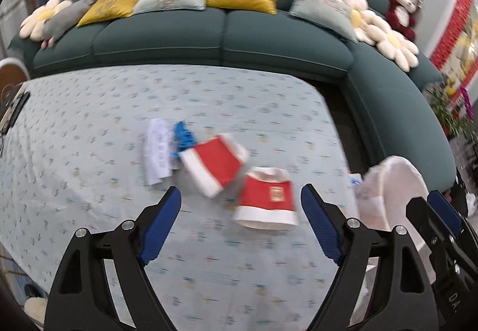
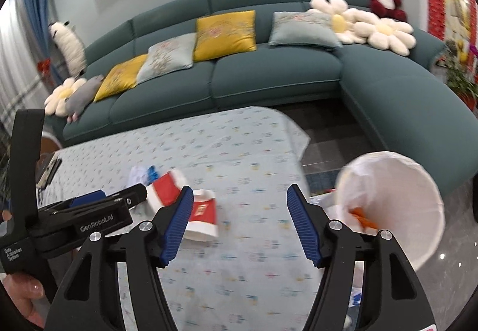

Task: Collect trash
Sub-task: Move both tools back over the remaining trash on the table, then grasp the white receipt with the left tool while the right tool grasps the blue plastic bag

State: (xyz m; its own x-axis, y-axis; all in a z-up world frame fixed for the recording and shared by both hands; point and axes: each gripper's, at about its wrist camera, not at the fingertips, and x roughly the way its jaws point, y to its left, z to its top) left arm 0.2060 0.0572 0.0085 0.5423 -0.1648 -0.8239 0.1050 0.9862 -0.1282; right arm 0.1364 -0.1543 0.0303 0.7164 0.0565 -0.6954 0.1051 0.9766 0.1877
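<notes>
Red-and-white cartons (image 1: 266, 201) lie ahead of both grippers' spread, empty fingers (image 1: 162, 226).

I see a table (image 1: 89, 127) under a pale blue patterned cloth. Lying on it near the middle are two red-and-white paper cups (image 1: 213, 165) (image 1: 267, 202) on their sides, a white crumpled wrapper (image 1: 158, 151) and a blue scrap (image 1: 183, 136) just beside them
</notes>
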